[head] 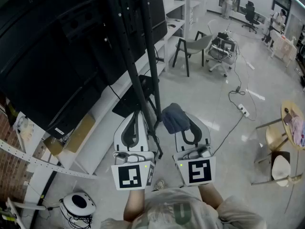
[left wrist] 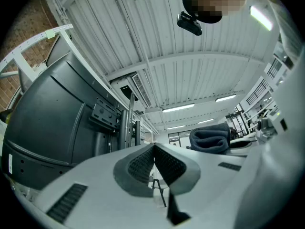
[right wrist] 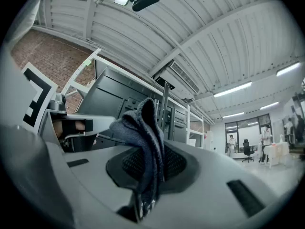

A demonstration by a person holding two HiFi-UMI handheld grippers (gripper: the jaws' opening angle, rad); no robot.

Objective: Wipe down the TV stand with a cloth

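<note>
In the head view, a dark TV (head: pixel 52 51) filled the frame from 9 to 12 o'clock. It was mounted on the stand (head: pixel 136 75), whose black uprights ran from 12 o'clock down to the centre. A white shelf (head: pixel 114 92) ran beneath the TV.

The left gripper (head: pixel 137 113) sat at 6 o'clock, just left of the uprights. Contact with them could not be determined. In the left gripper view its jaws were pressed together with nothing between them.

The right gripper (head: pixel 185 119) sat just right of the uprights, level with the left gripper. Its jaws pinched the cloth (head: pixel 172 118).

Cloth condition:
- Colour: dark blue-grey.
- Surface: fine ribbed pile.
- Form: bunched into soft folds.
- In the right gripper view it stood up past the jaw tips in a crumpled peak that leaned toward 11 o'clock. A narrow tail hung down between the jaws to their base.
- In the left gripper view it appeared at 3 o'clock as a rolled bundle.
- In the head view it lay just beside the uprights. Contact could not be determined.

A grey chair (head: pixel 193 46) stood on the floor (head: pixel 224 113) at 1 o'clock. A round table (head: pixel 296 109) stood at 3 o'clock.
</note>
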